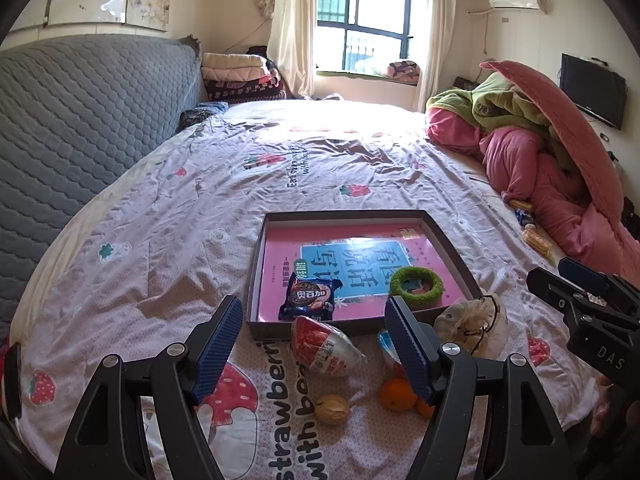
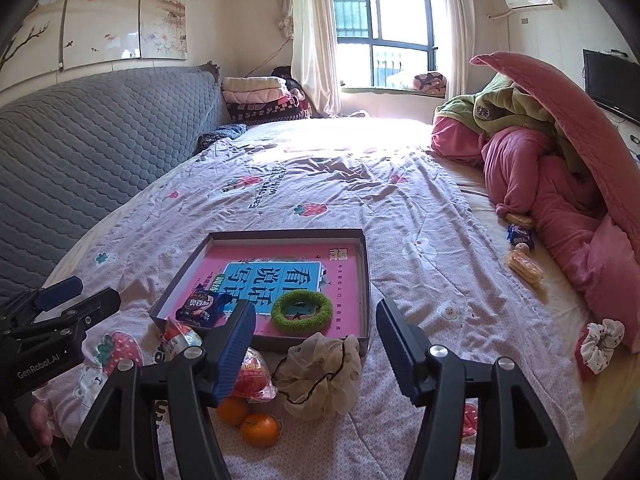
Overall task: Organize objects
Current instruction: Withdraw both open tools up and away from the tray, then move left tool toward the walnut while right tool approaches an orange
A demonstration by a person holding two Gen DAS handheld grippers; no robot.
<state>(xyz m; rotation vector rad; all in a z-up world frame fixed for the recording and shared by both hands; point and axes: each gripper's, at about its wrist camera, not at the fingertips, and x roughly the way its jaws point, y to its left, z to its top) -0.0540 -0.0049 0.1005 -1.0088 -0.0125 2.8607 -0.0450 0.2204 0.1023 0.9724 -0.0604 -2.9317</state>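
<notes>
A shallow dark box [image 1: 452,248] [image 2: 365,276] with a pink book in its bottom lies on the bed. In it are a blue snack packet [image 1: 308,300] [image 2: 200,310] and a green ring [image 1: 416,286] [image 2: 302,312]. In front of it lie a red-and-white snack bag [image 1: 324,346] [image 2: 178,338], a second red packet [image 2: 252,376], a beige mesh scrunchie [image 1: 472,326] [image 2: 320,376], two oranges [image 1: 396,394] [image 2: 258,430] and a walnut [image 1: 331,409]. My left gripper [image 1: 316,344] is open above the snack bag. My right gripper [image 2: 316,352] is open above the scrunchie.
A pile of pink and green quilts [image 1: 532,152] [image 2: 552,168] fills the right side. Biscuits and a small packet [image 2: 522,252] lie beside it, and a floral scrunchie [image 2: 600,344] at the right. A grey padded headboard [image 1: 80,128] runs along the left.
</notes>
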